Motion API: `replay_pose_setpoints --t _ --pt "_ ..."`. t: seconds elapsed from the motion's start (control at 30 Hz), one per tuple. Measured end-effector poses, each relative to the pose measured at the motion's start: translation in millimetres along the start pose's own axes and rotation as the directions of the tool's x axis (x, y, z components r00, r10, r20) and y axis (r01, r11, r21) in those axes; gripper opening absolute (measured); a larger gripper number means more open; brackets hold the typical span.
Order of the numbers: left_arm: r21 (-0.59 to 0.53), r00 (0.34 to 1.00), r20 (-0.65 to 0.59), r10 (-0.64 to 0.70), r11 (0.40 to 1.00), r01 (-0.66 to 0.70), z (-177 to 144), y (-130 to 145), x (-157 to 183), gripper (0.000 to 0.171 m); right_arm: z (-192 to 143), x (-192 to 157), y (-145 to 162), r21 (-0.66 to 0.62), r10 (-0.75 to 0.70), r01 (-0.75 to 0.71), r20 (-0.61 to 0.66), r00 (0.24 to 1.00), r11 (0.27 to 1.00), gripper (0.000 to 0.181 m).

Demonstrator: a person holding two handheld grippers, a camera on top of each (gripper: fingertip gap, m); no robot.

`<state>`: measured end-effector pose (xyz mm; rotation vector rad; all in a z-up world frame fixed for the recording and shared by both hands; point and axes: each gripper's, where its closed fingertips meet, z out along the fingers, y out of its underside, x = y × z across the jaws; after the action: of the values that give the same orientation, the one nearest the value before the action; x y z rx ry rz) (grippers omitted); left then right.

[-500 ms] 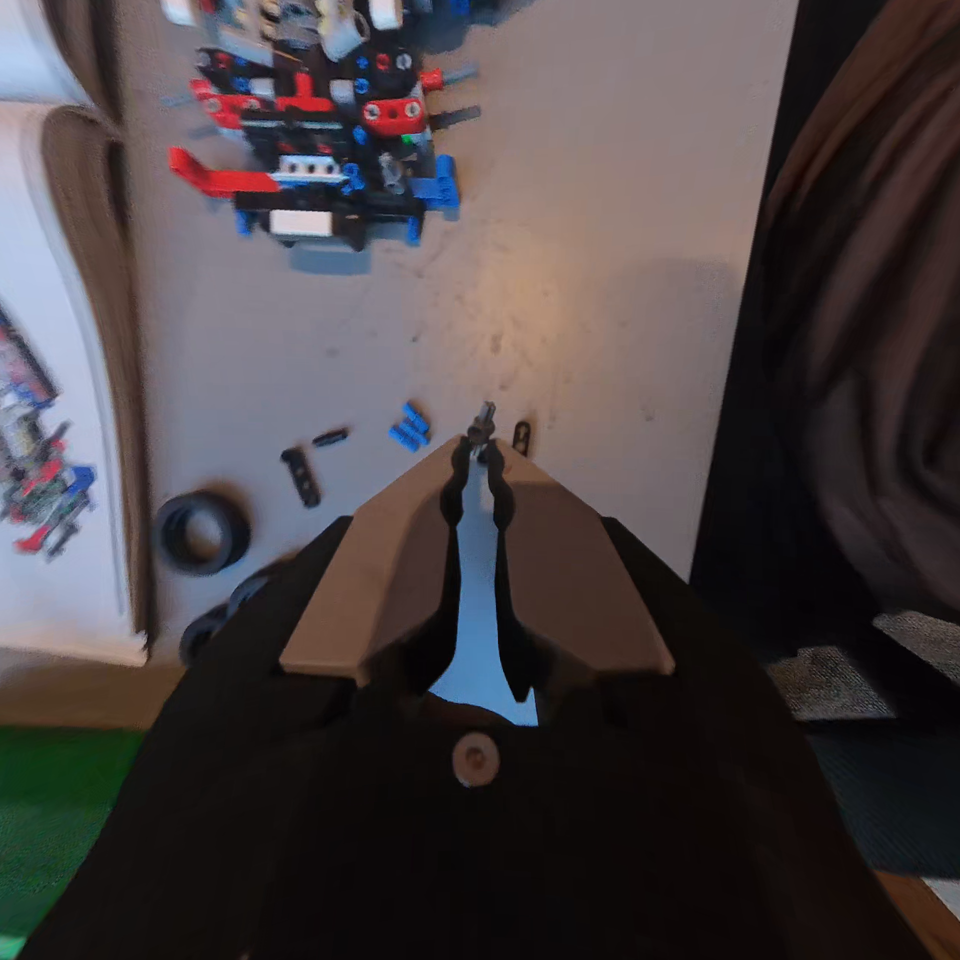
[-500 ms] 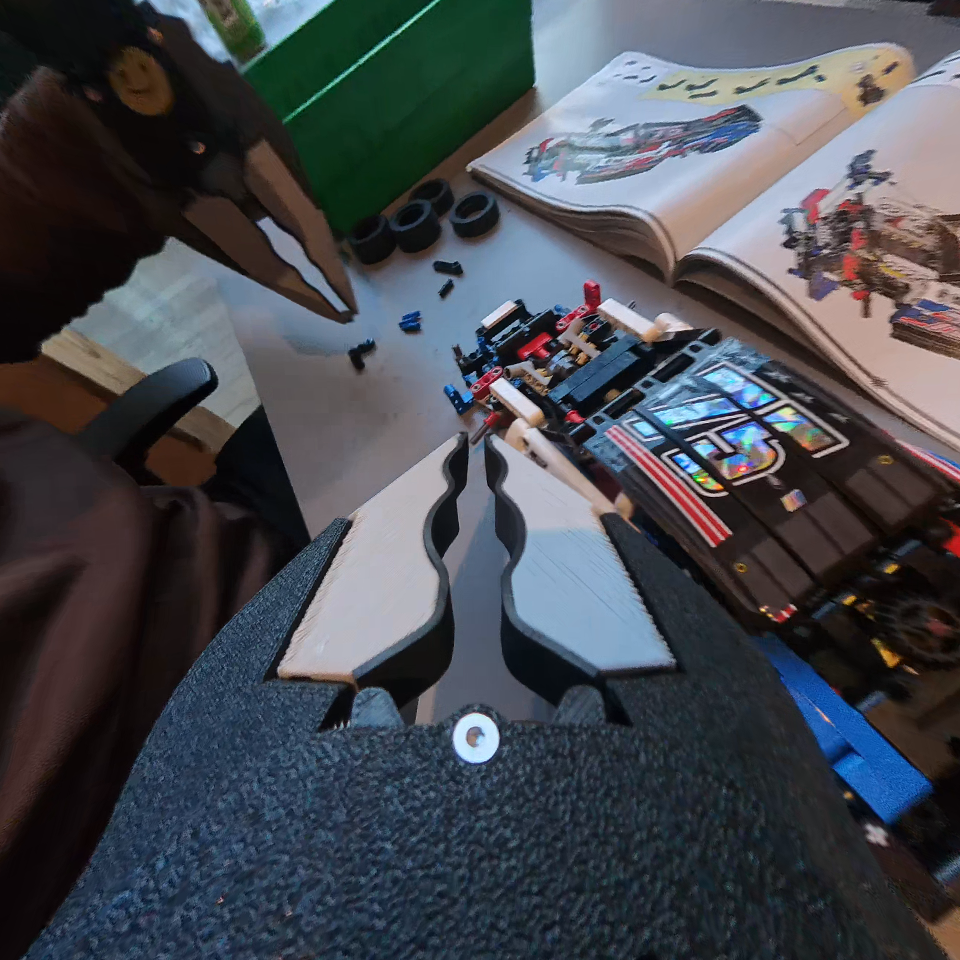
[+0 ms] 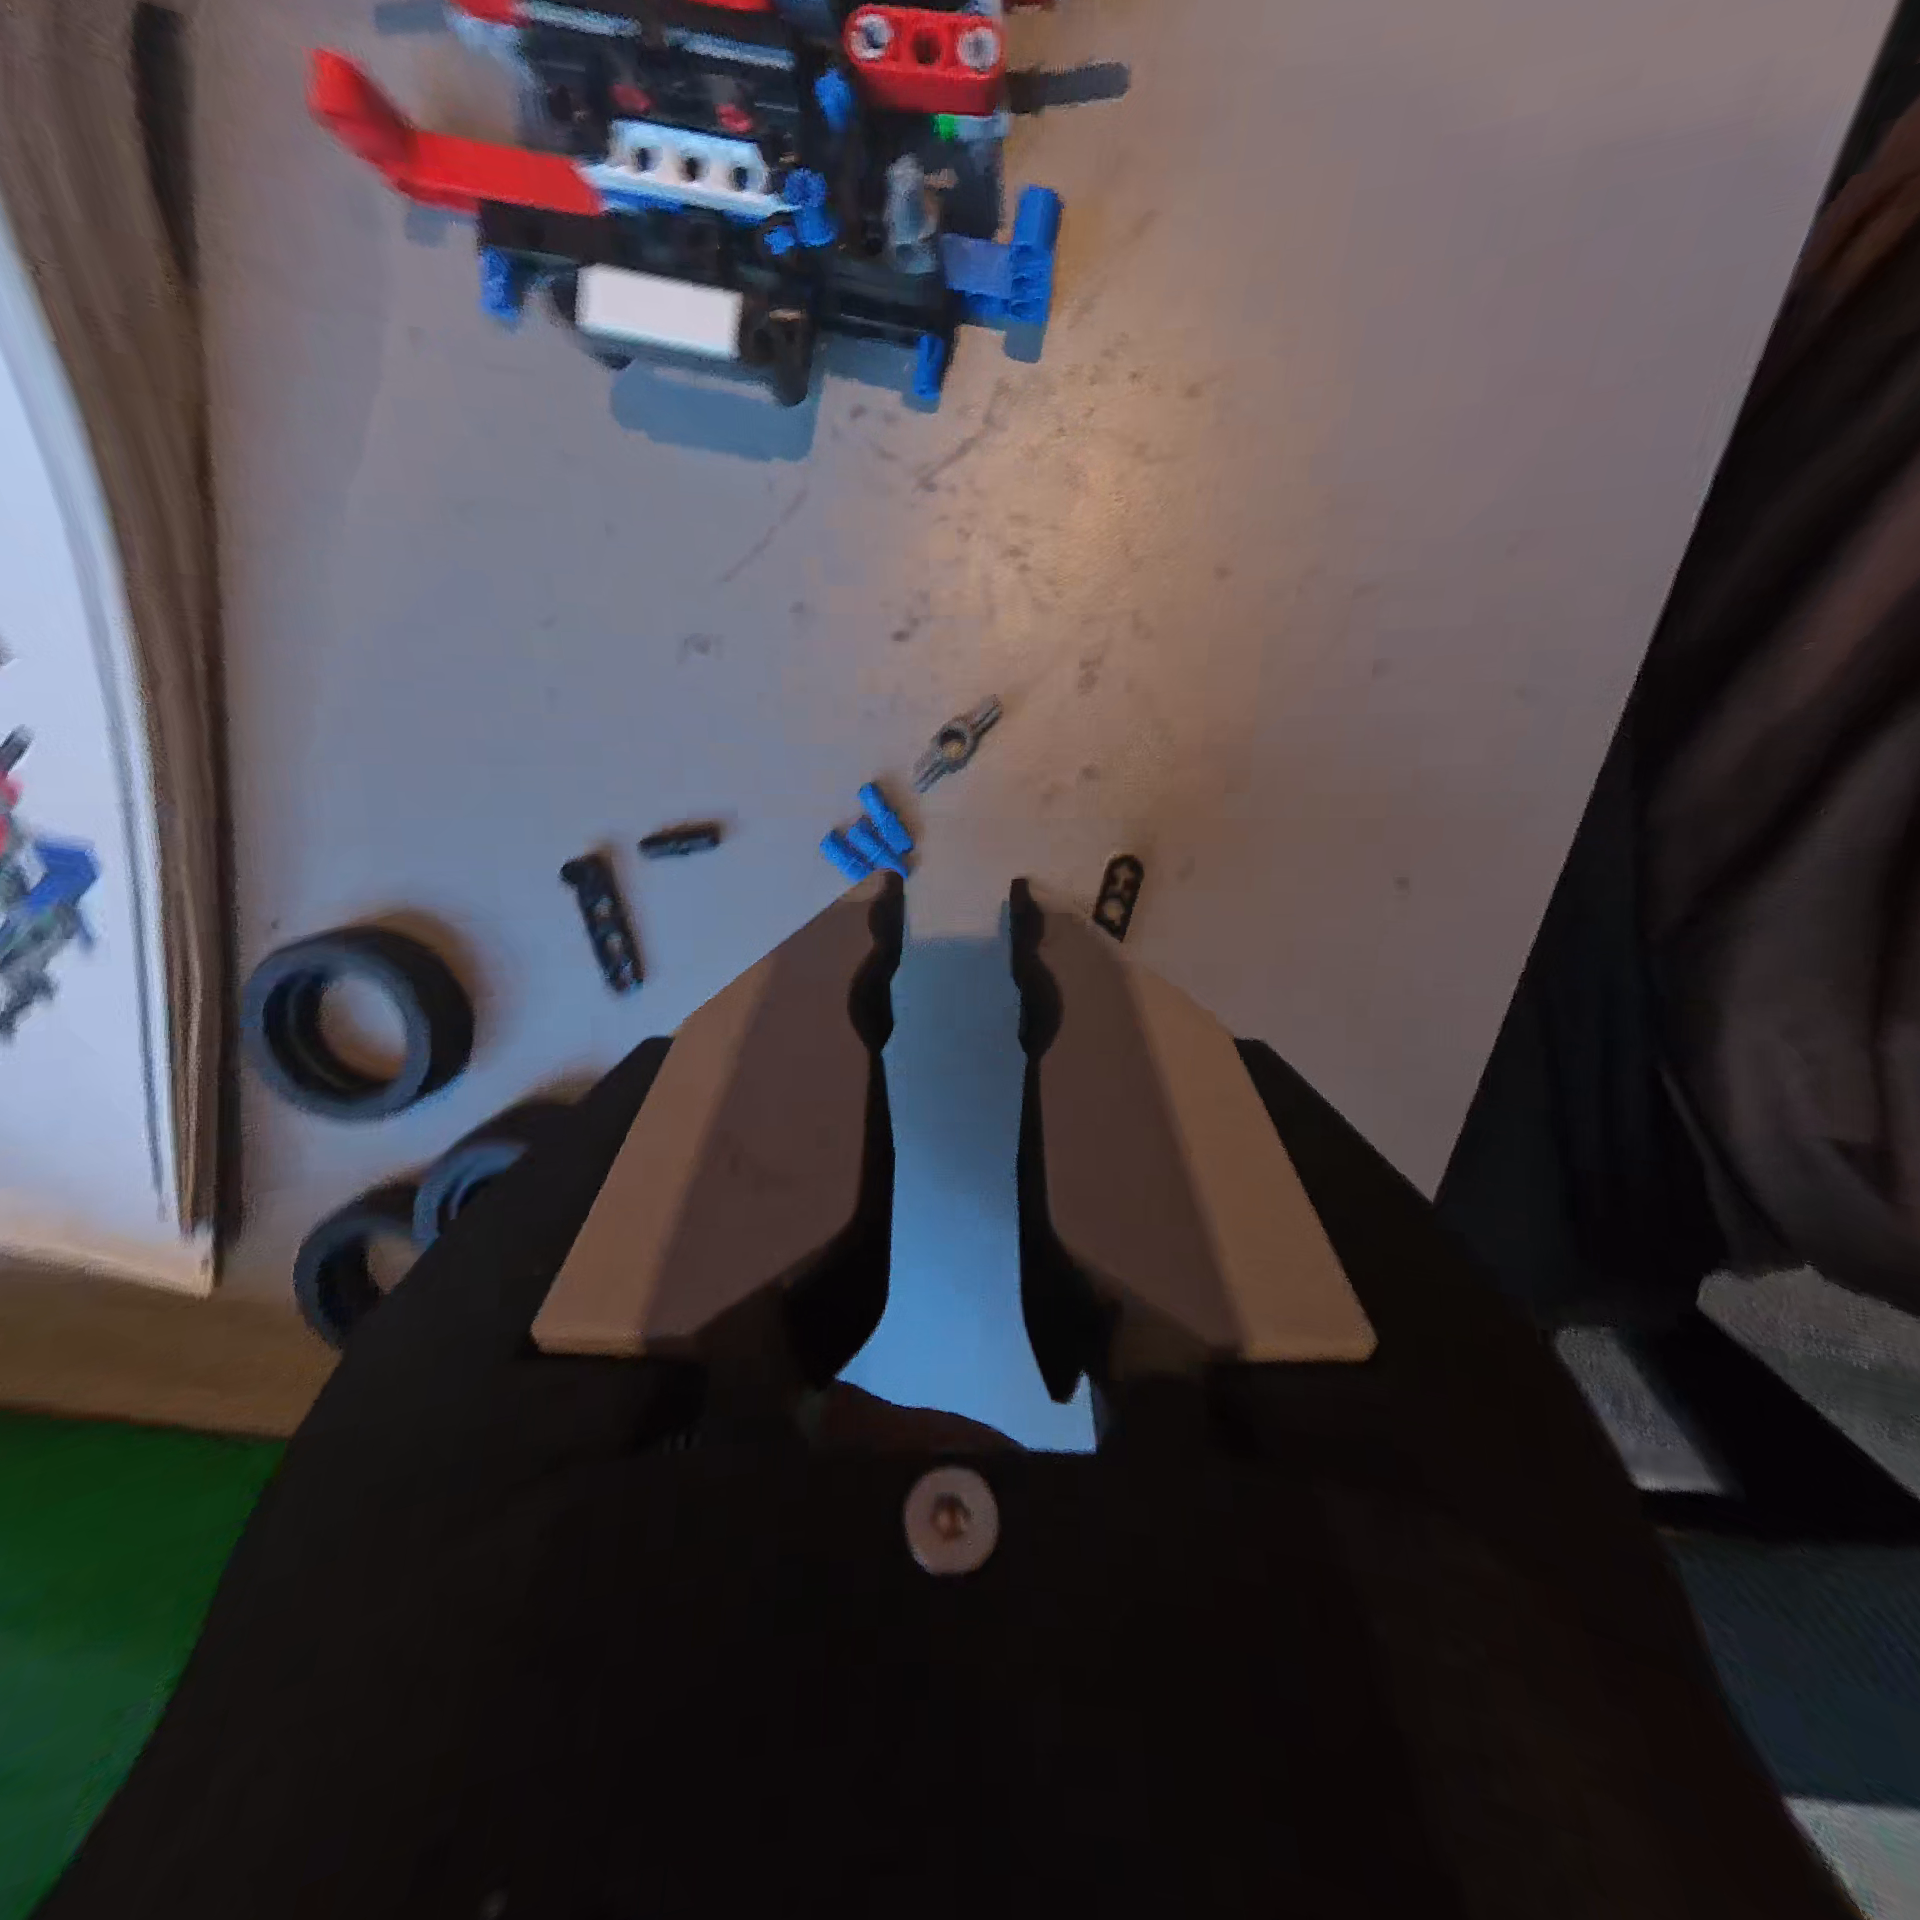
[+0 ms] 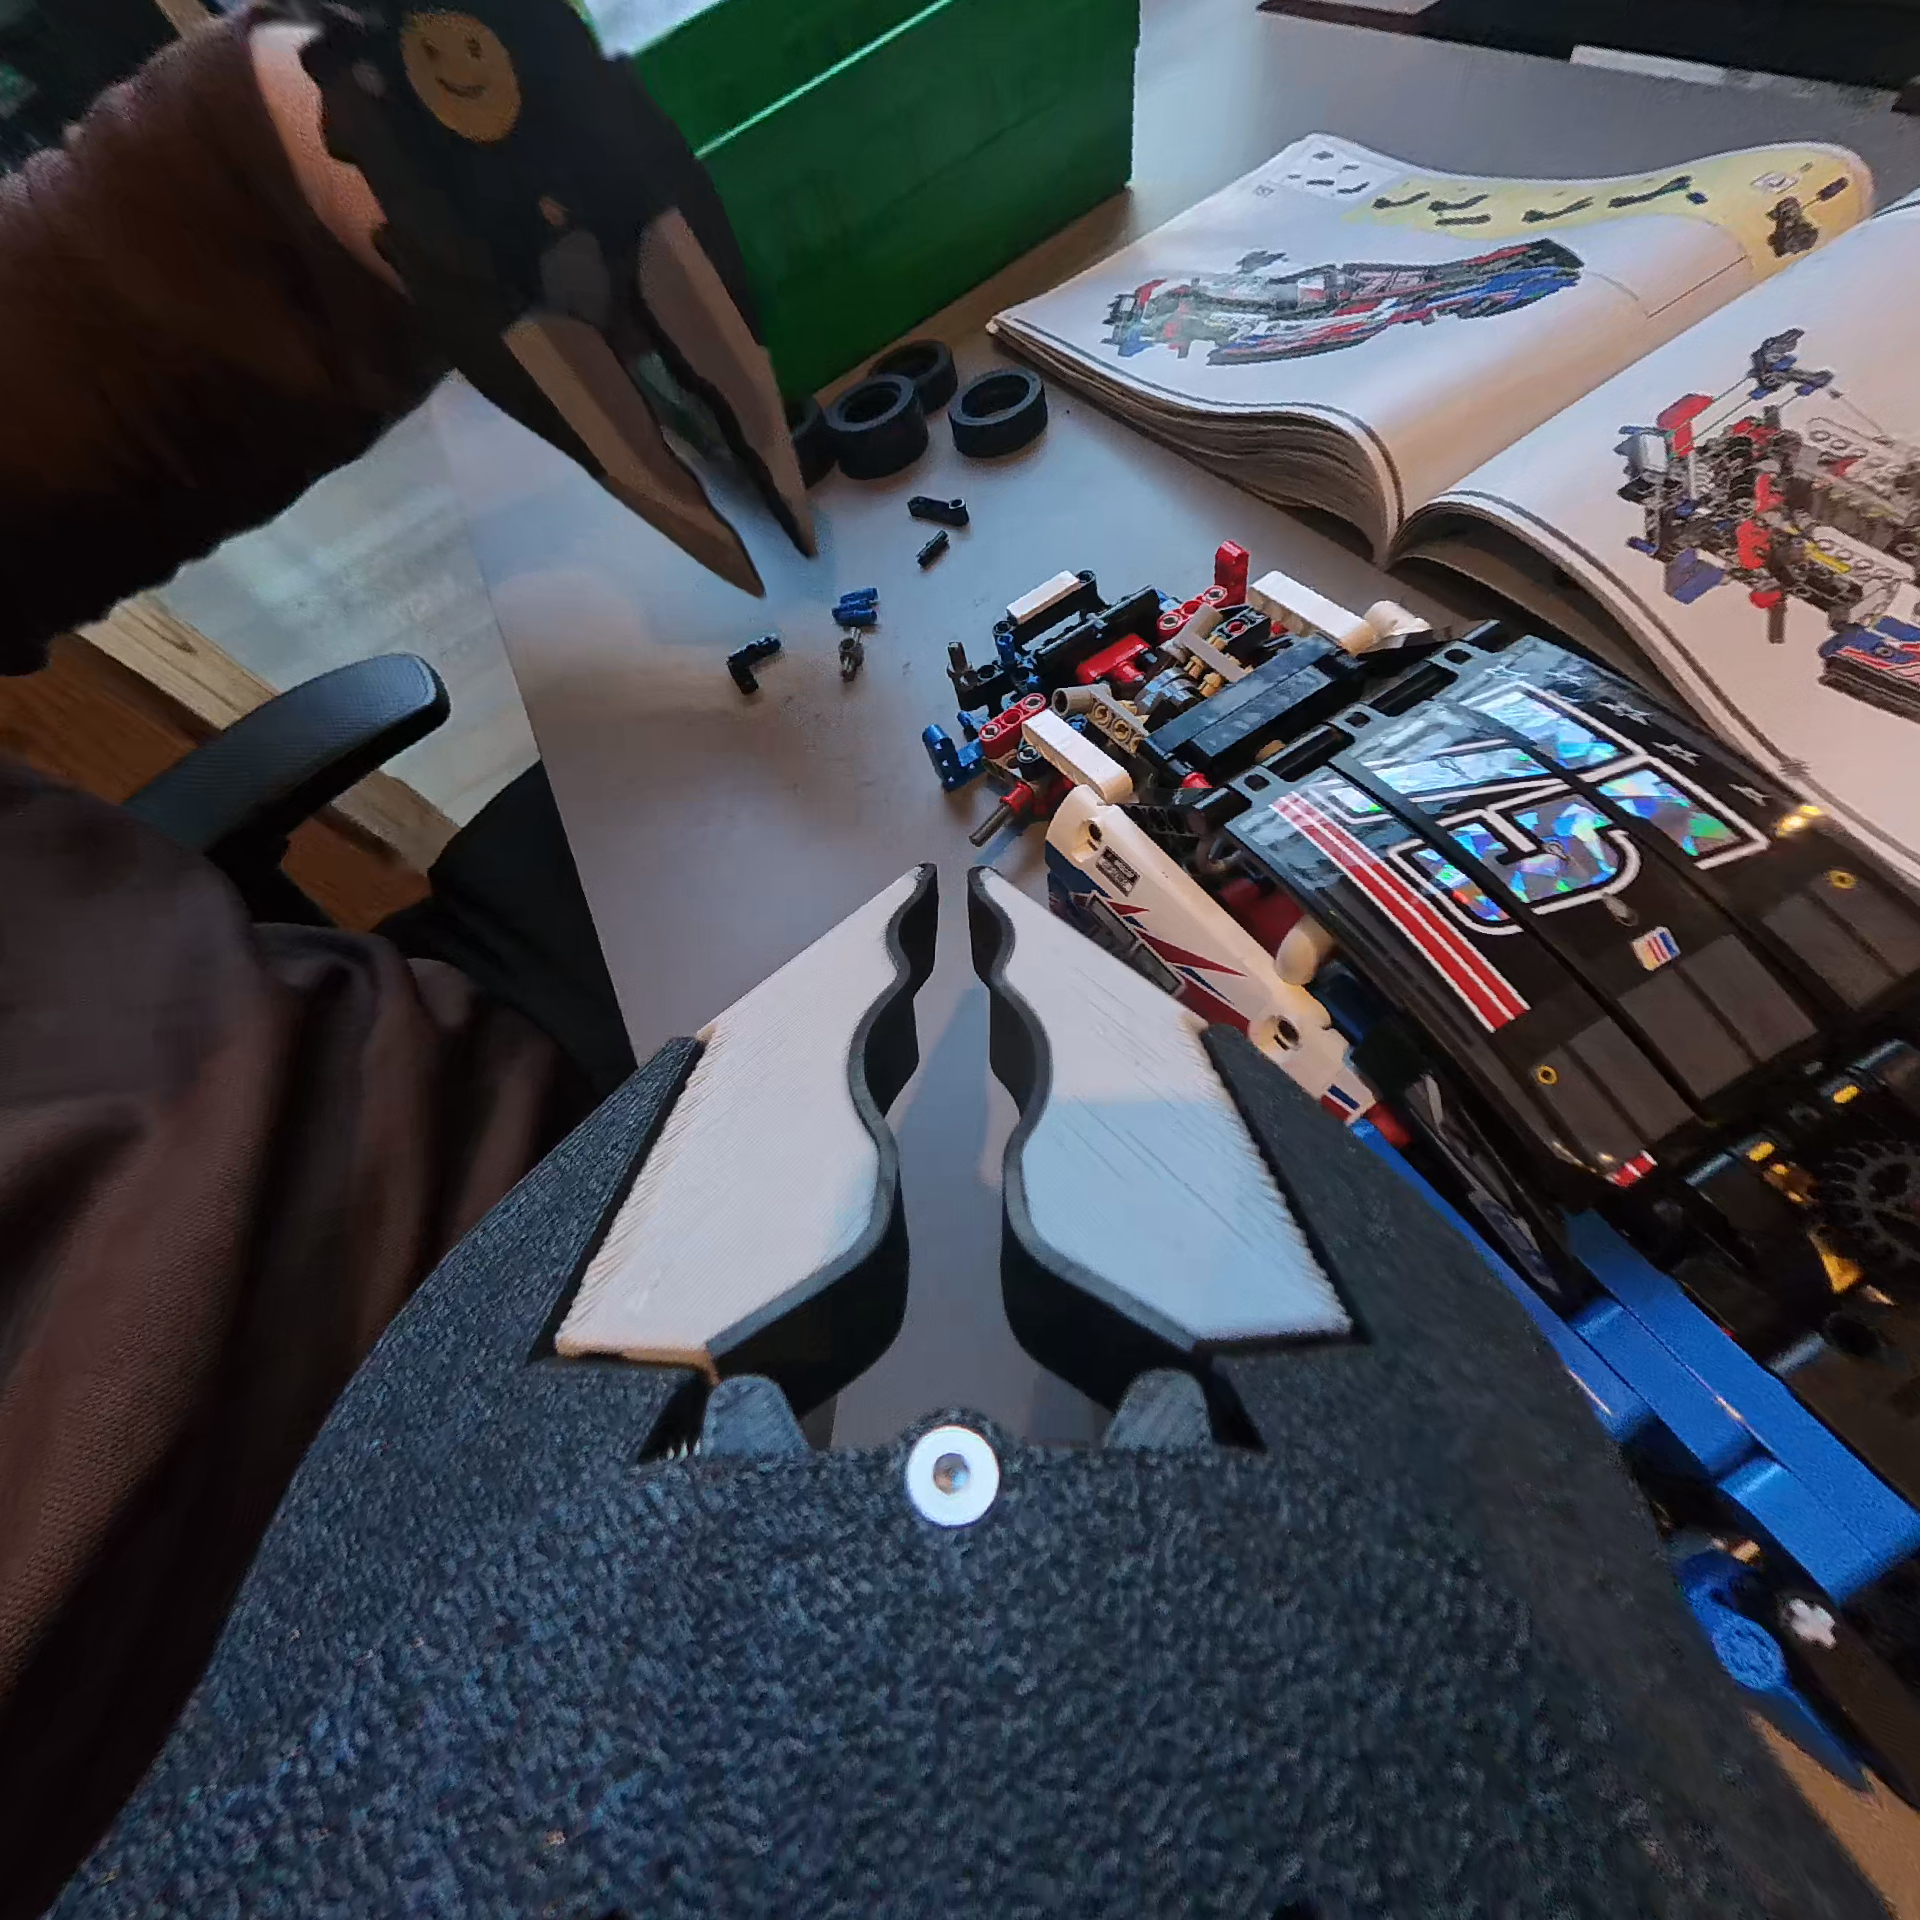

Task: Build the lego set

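Note:
The partly built lego car (image 4: 1455,883) stands on the grey table right of my right gripper (image 4: 953,875), whose jaws are almost together with nothing between them. The car's front end also shows at the top of the left wrist view (image 3: 748,208). My left gripper (image 3: 954,886) is open and empty, just above the table; it also shows in the right wrist view (image 4: 777,566). A small grey connector (image 3: 956,743) lies on the table just beyond its tips. Blue pins (image 3: 868,836) lie by its left fingertip and a short black beam (image 3: 1120,891) by its right one.
Black tyres (image 4: 883,421) sit near a green box (image 4: 883,156). An open instruction book (image 4: 1455,343) lies behind the car. Other small black parts (image 3: 603,920) lie left of the pins. The table edge, a person's dark sleeve and a chair armrest (image 4: 291,727) are at the left. Some 20 centimeters of space lies between my two pairs of fingers. The open instruction book (image 4: 1455,343) is about equally far from each gripper, around 25 centimeters.
My left gripper has opened and let go of the small grey connector, which now lies on the table ahead of its tips. The right gripper has barely moved.

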<state>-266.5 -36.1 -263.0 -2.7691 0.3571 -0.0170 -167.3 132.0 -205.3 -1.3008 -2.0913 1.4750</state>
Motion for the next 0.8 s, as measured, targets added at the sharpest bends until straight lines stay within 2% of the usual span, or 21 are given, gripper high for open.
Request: replay_pose_setpoints --t 0.07,0.13,0.17,0.23,0.3,0.37,0.43,0.47,0.57,0.63,0.8 --pt "0.089 0.994 0.039 -0.098 0.991 0.095 -16.8 4.4 -3.8 0.018 -4.5 4.1 -0.7 0.015 -0.008 0.008 -0.020 1.000 1.000 0.005" --pt "0.226 0.969 0.079 -0.235 0.951 0.213 -31.7 6.4 -6.8 0.018 -9.3 9.1 -0.8 0.029 -0.016 0.017 -0.039 0.999 0.999 0.005" --pt "0.310 0.940 0.110 -0.323 0.910 0.277 -37.4 6.7 -11.1 0.019 -12.0 12.1 -0.7 0.034 -0.020 0.022 -0.050 0.999 0.999 0.005" --pt "0.469 0.838 0.134 -0.529 0.779 0.416 -43.3 12.0 -18.6 0.020 -18.6 19.8 -1.4 0.046 -0.032 0.035 -0.075 0.997 0.998 0.005" --pt "0.554 0.762 0.130 -0.635 0.684 0.475 -38.8 23.9 -12.2 0.023 -27.1 26.7 -3.8 0.067 -0.043 0.049 -0.094 0.995 0.997 0.005" --pt "0.560 0.730 0.198 -0.655 0.686 0.464 -29.7 39.9 -5.6 0.024 -34.3 25.2 -4.1 0.074 -0.069 0.074 -0.065 0.996 0.995 0.006" --pt "0.563 0.719 0.269 -0.641 0.710 0.423 -25.8 50.2 -6.5 0.024 -35.9 17.9 -0.5 0.065 -0.134 0.135 -0.023 0.991 0.989 0.006" --pt "0.576 0.726 0.265 -0.634 0.708 0.408 -25.2 50.1 -7.3 0.024 -33.2 12.9 3.1 0.054 -0.168 0.168 0.002 0.986 0.984 0.006" --pt "0.615 0.769 0.187 -0.611 0.683 0.394 -23.3 41.7 -9.4 0.022 -13.0 -1.9 22.0 -0.017 -0.234 0.236 0.081 0.969 0.972 0.006" --pt "0.598 0.806 0.084 -0.586 0.676 0.430 -17.6 35.5 -4.8 0.023 2.7 -5.6 38.4 -0.089 -0.266 0.276 0.104 0.958 0.957 0.006" --pt "0.599 0.830 -0.041 -0.556 0.651 0.466 -16.4 29.4 1.3 0.022 26.3 -5.2 68.9 -0.223 -0.344 0.366 0.134 0.929 0.903 0.010"
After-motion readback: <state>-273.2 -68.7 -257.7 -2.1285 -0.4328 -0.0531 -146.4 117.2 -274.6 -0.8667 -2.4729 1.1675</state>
